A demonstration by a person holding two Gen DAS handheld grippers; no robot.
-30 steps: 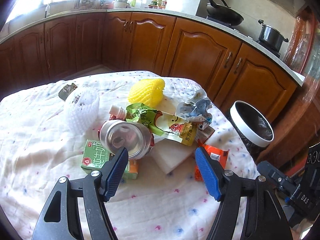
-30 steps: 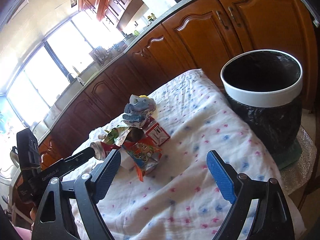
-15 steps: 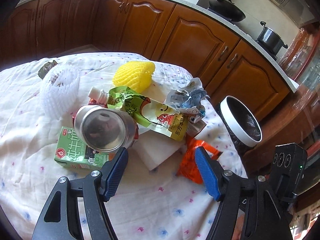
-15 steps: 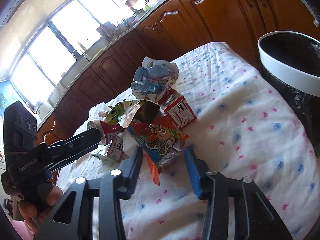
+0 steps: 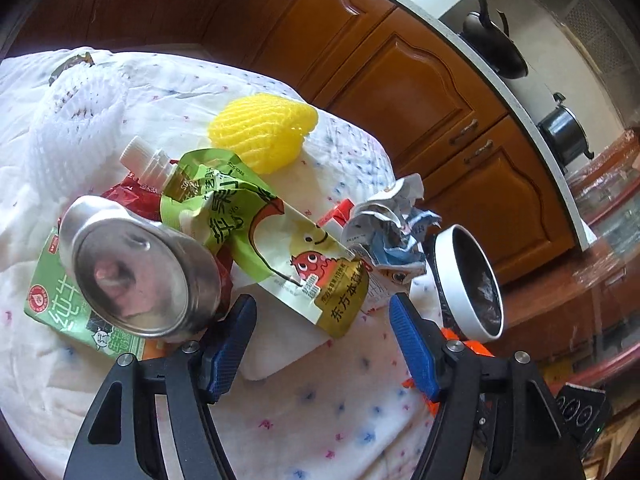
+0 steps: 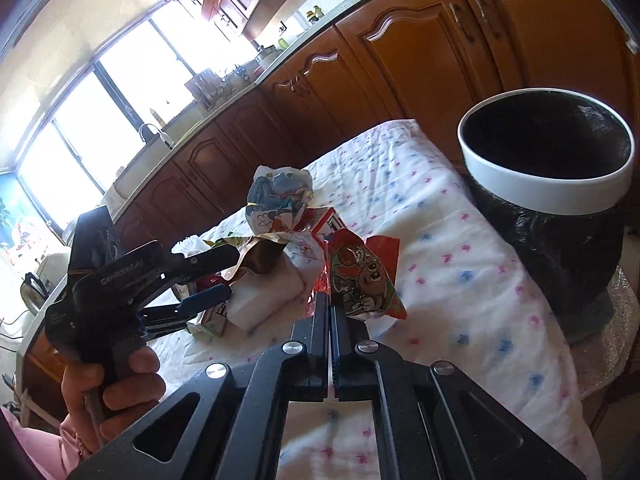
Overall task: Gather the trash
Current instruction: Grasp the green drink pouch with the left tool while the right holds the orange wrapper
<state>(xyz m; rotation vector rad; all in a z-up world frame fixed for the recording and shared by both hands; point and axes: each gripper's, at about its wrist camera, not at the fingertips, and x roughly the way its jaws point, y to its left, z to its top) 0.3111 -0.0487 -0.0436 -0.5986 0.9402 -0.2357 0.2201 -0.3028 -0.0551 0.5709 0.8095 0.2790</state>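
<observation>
Since half a second ago the right tool (image 6: 331, 312) has clamped its jaws on the orange snack wrapper (image 6: 362, 276), held just ahead of its tips. Beyond and rightward stands the bin (image 6: 548, 184). Left tool (image 5: 320, 336) gapes wide, with the green pouch (image 5: 280, 252) between and ahead of its fingers, and the can (image 5: 136, 272) just left, on the counter (image 5: 320, 408).

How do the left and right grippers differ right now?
The left gripper has its jaws wide apart and holds nothing; the right gripper has jaws shut on the orange cartoon-printed snack wrapper. The left points at the green juice pouch and silver can; the right sits nearer the black, white-rimmed trash bin. Both have blue-padded black fingers.
</observation>
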